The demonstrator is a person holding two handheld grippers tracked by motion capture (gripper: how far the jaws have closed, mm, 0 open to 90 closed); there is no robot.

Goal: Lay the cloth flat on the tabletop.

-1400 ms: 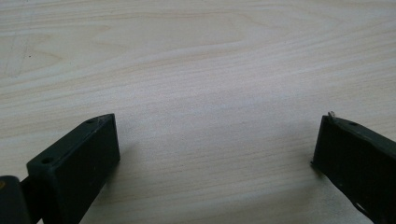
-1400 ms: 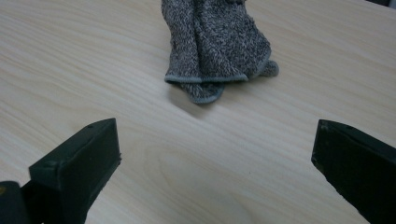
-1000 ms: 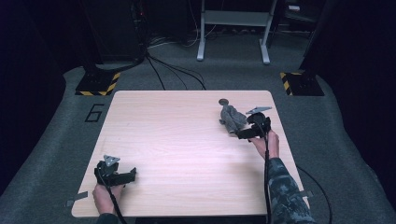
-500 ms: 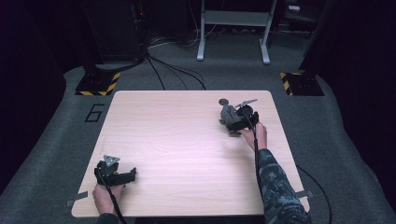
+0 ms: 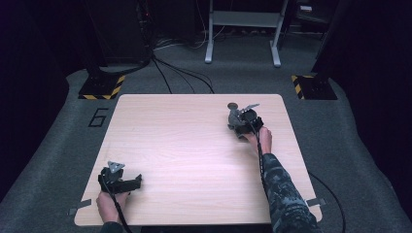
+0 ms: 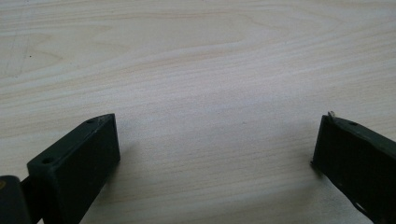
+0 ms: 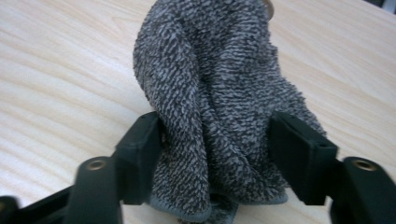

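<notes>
Closing my right gripper [image 7: 212, 154] on a crumpled grey towel [image 7: 219, 93], I judge the pick as only begun: the jaws have just been drawing in, the cloth sits between them and both pads already press into its folds, but the bundle is not yet lifted off the desk [image 5: 194, 145]. What remains, as I read it, is to firm up the hold, raise the towel and then spread, fold or move it.

Nearest to me, at the near left corner of the desk, my left gripper [image 5: 120, 180] rests with its jaws standing wide apart and nothing between them, bare wood showing in the left gripper view. From there the middle of the desk runs bare to the towel [image 5: 235, 120], which lies towards the far right corner with my right gripper [image 5: 248, 120] on it. Just beyond the towel, nearer the far edge, lies a small dark round object [image 5: 232, 105] that I cannot identify; it is close enough that a drag of the cloth could knock it. Nothing else blocks the lift
</notes>
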